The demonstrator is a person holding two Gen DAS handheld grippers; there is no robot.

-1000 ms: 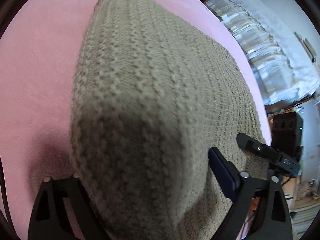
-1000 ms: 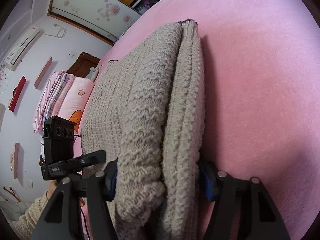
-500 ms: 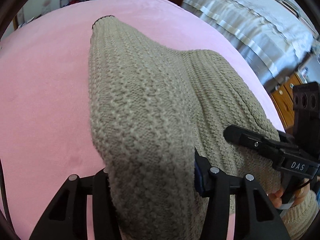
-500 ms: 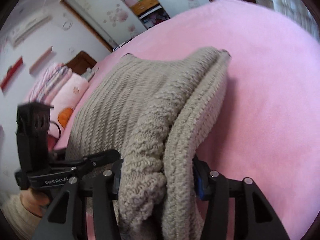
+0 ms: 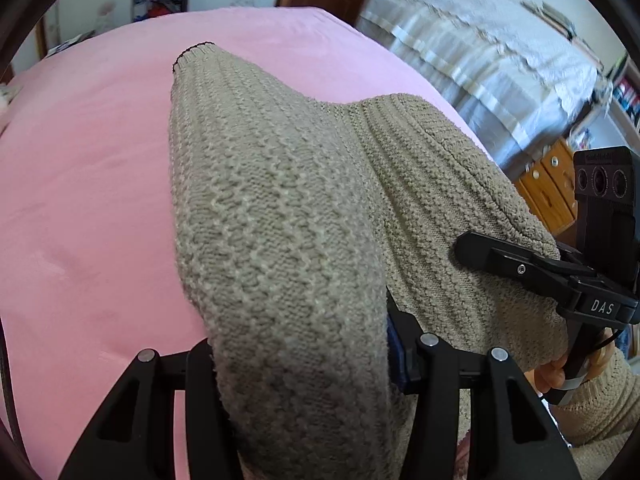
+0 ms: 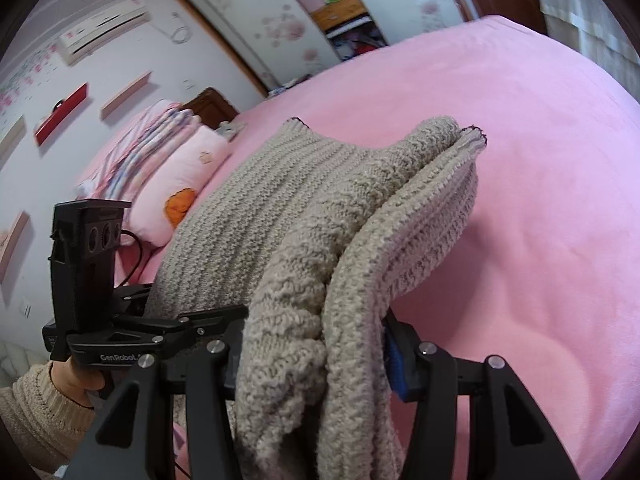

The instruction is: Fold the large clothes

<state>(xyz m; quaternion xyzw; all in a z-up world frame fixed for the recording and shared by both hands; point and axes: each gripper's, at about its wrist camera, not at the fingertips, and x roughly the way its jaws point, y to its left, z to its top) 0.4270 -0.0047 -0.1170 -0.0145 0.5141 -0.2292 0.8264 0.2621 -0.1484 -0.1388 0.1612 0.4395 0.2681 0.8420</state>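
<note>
A beige knit sweater point(image 5: 280, 208) hangs folded over both grippers above the pink bed point(image 5: 80, 184). My left gripper point(image 5: 304, 360) is shut on one thick folded edge of it; the knit hides the fingertips. My right gripper point(image 6: 316, 364) is shut on the other folded edge of the sweater point(image 6: 304, 216), with two layers bunched between the jaws. The far hem corners droop toward the bed. The right gripper also shows at the right of the left wrist view point(image 5: 532, 272), and the left gripper shows at the left of the right wrist view point(image 6: 132, 332).
The pink bed cover point(image 6: 540, 160) spreads under and beyond the sweater. Pillows and a folded quilt point(image 6: 168, 168) lie at the head of the bed. A wardrobe point(image 6: 320, 12) stands behind. A wooden drawer unit point(image 5: 548, 184) and a curtain point(image 5: 480, 48) are on the other side.
Both grippers have lifted the sweater up off the bed and tilted back. More of the room shows, and the far hem now hangs in the air.
</note>
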